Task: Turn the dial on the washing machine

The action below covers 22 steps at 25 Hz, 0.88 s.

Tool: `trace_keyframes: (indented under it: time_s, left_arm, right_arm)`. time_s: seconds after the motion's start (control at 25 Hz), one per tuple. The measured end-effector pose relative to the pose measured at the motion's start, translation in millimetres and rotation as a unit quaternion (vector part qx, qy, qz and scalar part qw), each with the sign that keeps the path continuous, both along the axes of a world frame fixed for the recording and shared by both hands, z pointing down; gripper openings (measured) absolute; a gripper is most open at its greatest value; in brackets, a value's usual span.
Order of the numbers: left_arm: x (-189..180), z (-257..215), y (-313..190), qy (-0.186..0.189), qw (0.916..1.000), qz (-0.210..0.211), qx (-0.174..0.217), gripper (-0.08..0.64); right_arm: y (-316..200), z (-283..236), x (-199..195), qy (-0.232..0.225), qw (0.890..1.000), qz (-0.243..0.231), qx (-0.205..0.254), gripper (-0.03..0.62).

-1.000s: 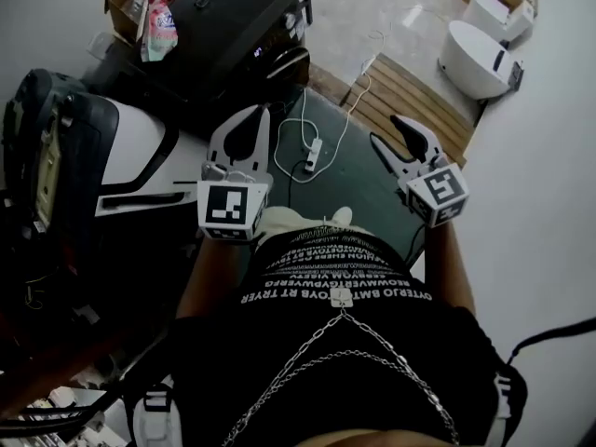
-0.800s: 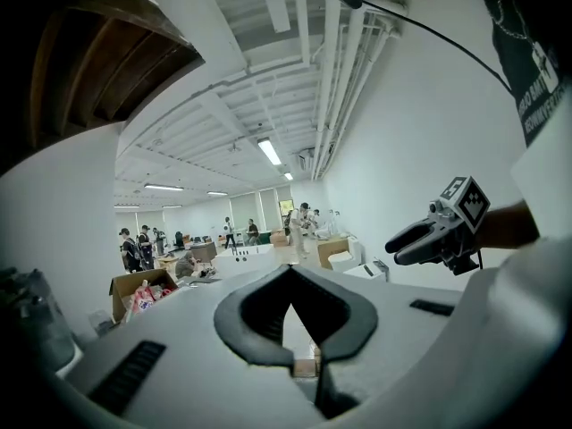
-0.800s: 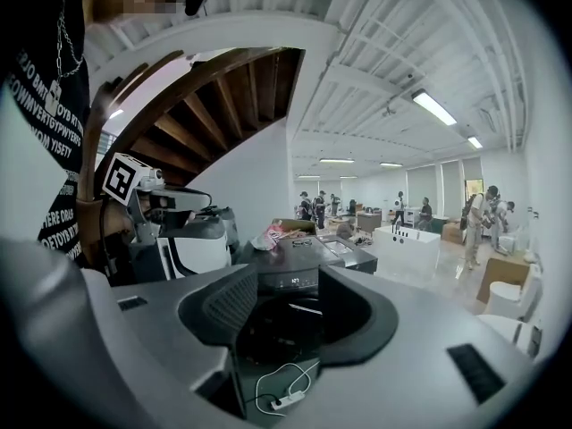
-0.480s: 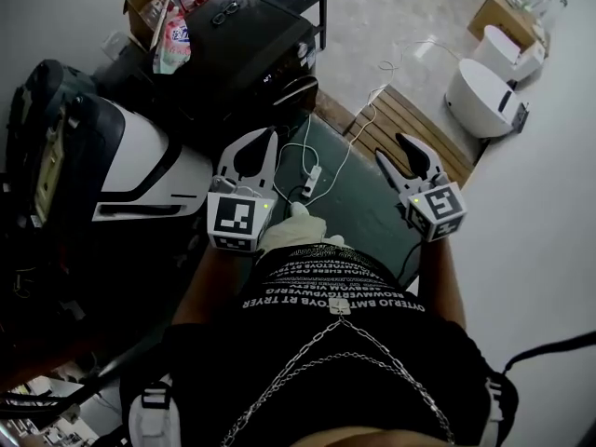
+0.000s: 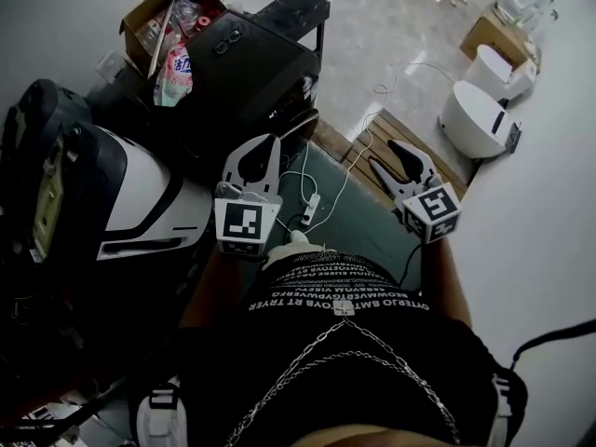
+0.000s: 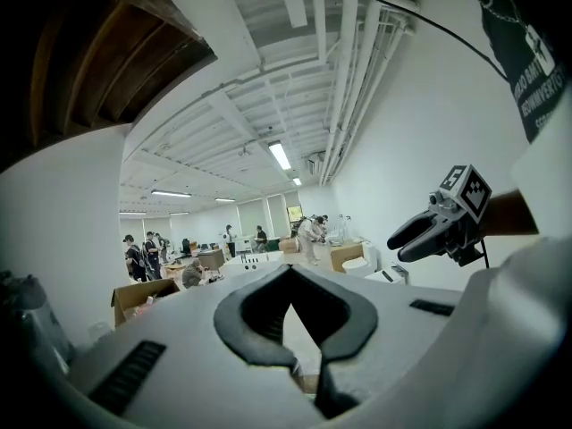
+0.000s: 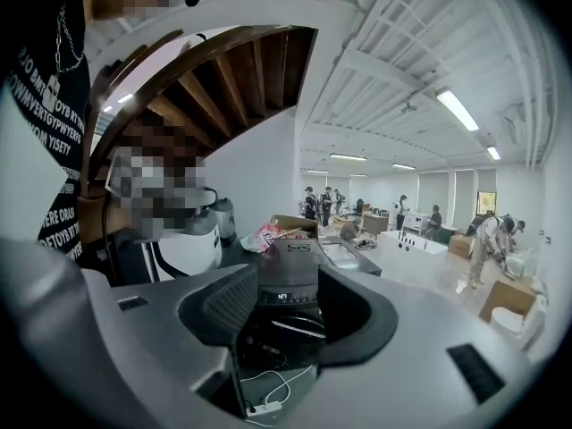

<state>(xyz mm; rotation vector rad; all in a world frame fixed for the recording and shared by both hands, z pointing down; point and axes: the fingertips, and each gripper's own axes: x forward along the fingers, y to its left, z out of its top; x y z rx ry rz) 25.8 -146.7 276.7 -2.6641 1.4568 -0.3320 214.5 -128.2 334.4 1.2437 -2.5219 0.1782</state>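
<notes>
The black washing machine (image 5: 251, 63) stands ahead of me on the floor, its small display lit on the front edge. I cannot make out its dial. My left gripper (image 5: 272, 141) hangs short of the machine's front, its tips touching and nothing in it. My right gripper (image 5: 384, 154) is out to the right over the green mat, jaws apart and empty. In the right gripper view the washing machine (image 7: 288, 284) shows between the open jaws, some way off. The left gripper view looks across the room, with the right gripper (image 6: 420, 235) at its right.
A cardboard box (image 5: 172, 35) of packets sits left of the machine. A white power strip (image 5: 307, 214) with its cable lies on the green mat (image 5: 363, 217). A wooden slat platform (image 5: 396, 133) and white units (image 5: 475, 119) are at the right. A black-and-white bulky object (image 5: 140, 194) is at the left.
The head view has tilted up, so more of the machine and floor shows. Both grippers have come a little closer to the machine. Their jaws stand as before.
</notes>
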Motion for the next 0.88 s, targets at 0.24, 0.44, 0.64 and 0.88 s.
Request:
trace_keyframes:
  time_s: [0.24,0.44,0.64,0.88]
  left_arm:
    - [-21.4,17.0,-14.0,0.003,1.0,-0.005,-0.001,0.005]
    - [-50.4,28.9,-36.9,-0.003,0.9998,-0.008,-0.017,0.005]
    - [-69.9,40.0,-53.3,-0.002,0.999,-0.033,-0.031,0.005]
    - [-67.4,46.6,-69.1,-0.007,0.998,-0.051,-0.035,0.005]
  right_arm:
    - [-19.5,-0.1,-14.3,0.021,1.0,-0.006,0.005,0.207]
    - [-49.3,3.2,-55.2,0.025,0.999,-0.03,-0.008,0.206]
    - [-65.8,14.1,-78.2,0.034,0.998,-0.058,-0.015,0.206]
    - [-91.8,37.0,-79.3,0.025,0.996,-0.082,-0.036,0.204]
